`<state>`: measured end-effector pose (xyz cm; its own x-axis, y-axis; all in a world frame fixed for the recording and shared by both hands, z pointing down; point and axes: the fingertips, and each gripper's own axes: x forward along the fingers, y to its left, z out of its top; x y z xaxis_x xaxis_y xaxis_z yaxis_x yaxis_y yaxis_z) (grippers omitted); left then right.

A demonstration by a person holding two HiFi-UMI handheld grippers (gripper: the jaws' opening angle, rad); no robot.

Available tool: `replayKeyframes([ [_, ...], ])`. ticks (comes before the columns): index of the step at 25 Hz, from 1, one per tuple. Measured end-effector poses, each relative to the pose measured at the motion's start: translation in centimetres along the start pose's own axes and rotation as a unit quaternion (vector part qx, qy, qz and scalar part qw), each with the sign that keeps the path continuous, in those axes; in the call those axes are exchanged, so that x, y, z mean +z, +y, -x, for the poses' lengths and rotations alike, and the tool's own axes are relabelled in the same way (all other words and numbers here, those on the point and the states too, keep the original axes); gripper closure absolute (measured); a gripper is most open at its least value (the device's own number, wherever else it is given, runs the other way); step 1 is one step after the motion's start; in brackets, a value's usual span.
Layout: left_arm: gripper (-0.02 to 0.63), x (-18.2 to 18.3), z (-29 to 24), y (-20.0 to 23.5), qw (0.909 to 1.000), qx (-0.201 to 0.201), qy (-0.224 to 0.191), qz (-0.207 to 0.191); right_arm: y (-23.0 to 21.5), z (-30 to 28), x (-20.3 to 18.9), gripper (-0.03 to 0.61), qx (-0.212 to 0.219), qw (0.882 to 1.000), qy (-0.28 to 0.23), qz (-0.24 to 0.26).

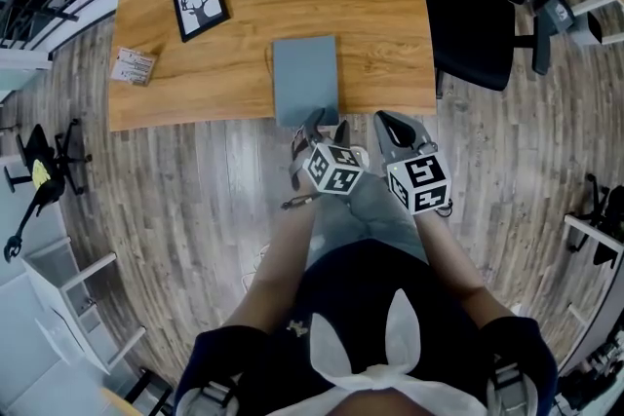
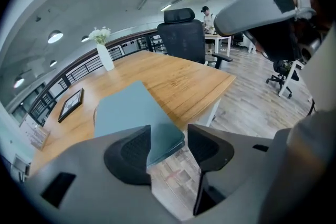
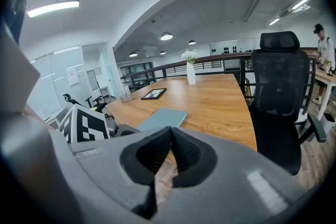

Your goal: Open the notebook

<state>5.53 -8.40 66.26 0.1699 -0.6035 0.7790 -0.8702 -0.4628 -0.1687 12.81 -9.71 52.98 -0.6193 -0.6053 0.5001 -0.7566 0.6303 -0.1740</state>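
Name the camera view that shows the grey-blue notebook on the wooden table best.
Head view: the closed grey-blue notebook is seen from above, with nearly its whole cover visible. The left gripper view shows it close but slanted, its near corner partly hidden. The right gripper view shows it small and foreshortened.

Grey left gripper (image 1: 327,124), right gripper (image 1: 393,124); black pads (image 2: 131,152); black-white marker cubes (image 1: 333,169); navy sleeves (image 1: 219,351).

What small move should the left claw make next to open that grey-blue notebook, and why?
Probably ease the left gripper forward and close on the cover's edge: its jaws stand apart around the near corner of the closed grey-blue notebook, not pressing it, at the edge of the wooden table.
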Motion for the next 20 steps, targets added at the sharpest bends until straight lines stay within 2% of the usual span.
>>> replayKeyframes([
  [2, 0.408, -0.2, -0.4, 0.2, 0.9999, 0.005, 0.002, 0.013, -0.2, -0.3, -0.3, 0.580, 0.002, 1.000, 0.004, -0.002],
  [7, 0.422, -0.4, -0.6, 0.2, 0.9996, 0.010, 0.007, 0.026, -0.5, -0.8, -0.9, 0.580, 0.008, 1.000, 0.013, -0.004],
  [11, 0.489, -0.3, -0.6, 0.0, 0.9993, 0.008, 0.015, 0.033, -0.3, -1.3, -1.1, 0.580, 0.015, 1.000, 0.017, -0.006],
  [17, 0.497, -0.2, -1.0, -0.2, 0.9988, 0.029, 0.037, -0.015, -0.4, -2.0, -0.8, 0.580, 0.024, 1.000, 0.018, -0.008],
  [20, 0.519, -0.1, -0.8, -0.3, 0.9990, 0.018, 0.039, -0.012, -0.3, -2.2, -0.6, 0.580, 0.026, 0.999, 0.017, -0.011],
])
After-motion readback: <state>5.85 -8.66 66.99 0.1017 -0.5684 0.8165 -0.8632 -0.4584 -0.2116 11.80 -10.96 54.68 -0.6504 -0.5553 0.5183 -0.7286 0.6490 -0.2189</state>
